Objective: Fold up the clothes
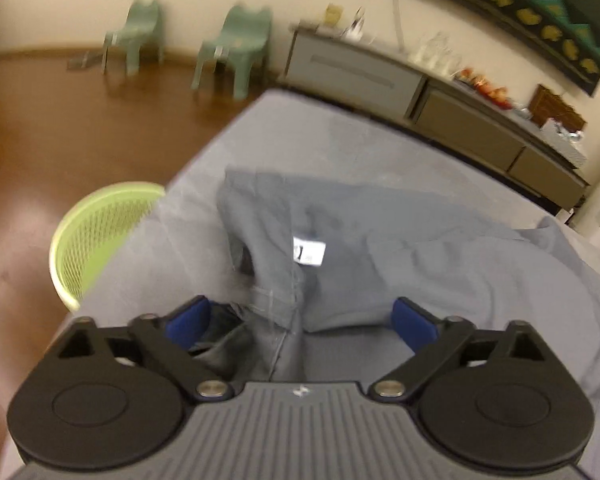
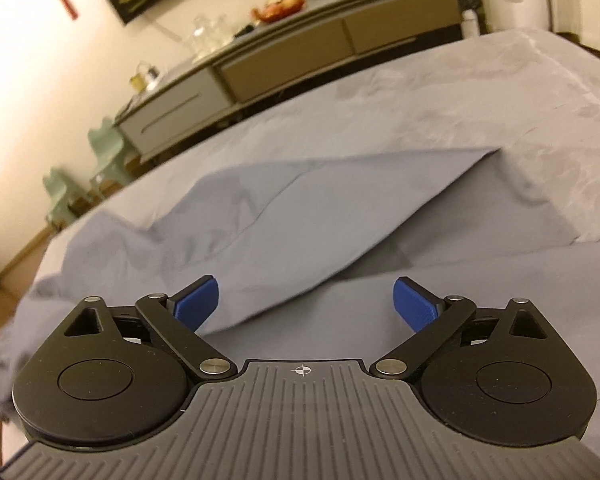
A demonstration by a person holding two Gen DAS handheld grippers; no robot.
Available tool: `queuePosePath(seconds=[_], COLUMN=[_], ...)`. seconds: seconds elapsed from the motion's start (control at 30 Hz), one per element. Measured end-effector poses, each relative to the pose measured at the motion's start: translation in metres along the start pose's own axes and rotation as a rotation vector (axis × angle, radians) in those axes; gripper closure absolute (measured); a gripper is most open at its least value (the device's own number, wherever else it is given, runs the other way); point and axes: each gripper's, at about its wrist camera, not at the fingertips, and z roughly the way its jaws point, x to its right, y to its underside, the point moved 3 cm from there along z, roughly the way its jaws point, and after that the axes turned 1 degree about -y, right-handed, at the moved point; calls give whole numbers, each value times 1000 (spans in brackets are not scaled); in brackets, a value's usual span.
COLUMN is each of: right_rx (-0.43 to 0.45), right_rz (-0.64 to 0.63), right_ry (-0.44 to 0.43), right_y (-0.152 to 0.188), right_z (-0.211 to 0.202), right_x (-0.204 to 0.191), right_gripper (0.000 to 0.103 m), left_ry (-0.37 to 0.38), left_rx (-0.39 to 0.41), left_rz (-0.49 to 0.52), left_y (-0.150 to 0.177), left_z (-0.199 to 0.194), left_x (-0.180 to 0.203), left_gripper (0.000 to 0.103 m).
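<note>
A grey-blue garment (image 1: 340,248) lies rumpled on the bed (image 1: 300,132), which is covered in a grey sheet. From the left wrist view, the garment's white label (image 1: 309,251) faces up near its middle, and a stitched seam runs from below the label down toward the left gripper (image 1: 302,320). That gripper hovers low over the near edge of the garment with its blue-padded fingers (image 1: 190,322) spread wide, holding nothing. The right gripper (image 2: 306,304) is likewise wide apart and empty, poised over a flat, smoother stretch of the same garment (image 2: 300,216), one fold of which lifts off the bed. Beside the bed's left edge a lime-green mesh basket (image 1: 96,236) stands on the brown floor. Beyond the bed a long grey sideboard (image 1: 420,96) runs along the wall
</note>
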Motion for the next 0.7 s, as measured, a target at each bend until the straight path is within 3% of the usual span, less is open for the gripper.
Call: queuePosePath(seconds=[0.07,0.1,0.13,0.17,0.2,0.23,0.27,0.33,0.43,0.6,0.7], right_rx=[13,18,24,30,37,42,43,34,-33,-119,-163], right_rz=[57,90,122,148,173,196,224,284,391,474,500], right_ry=[0,5,11,25,41,54,61,49,-88,-234,-302], right_y=[-11,-16,-21,-26,-32,-37,-42,-52,-56,-54,-54], right_z=[-2,-5,-7,-9,-11,-13,-11,-7,9,38,55], right_x=[14,25,36,48,60,73,85,105,119,112,104], right_gripper=[5,5,5,5,5,5,5,5,6,7,7], left_ry=[-11,-3,19,63,55,17,0,-34,-50,-38,-87], left_rx=[1,45,104,196,253,254,222,156,152,284,344], left_rz=[27,38,21,-74,-186,-276,-297,-339,-366,-461,-467], left_y=[-10,-26,-42,-56,-68,-76,-75,-74,-56,-13,6], left_z=[7,3,-2,-8,-11,-8,-2,10,1,-49,-69], left_x=[5,7,5,-10,-27,-41,-45,-54,-52,-41,-35], left_gripper=[64,85,88,88,88,87,87,66,48,43,42])
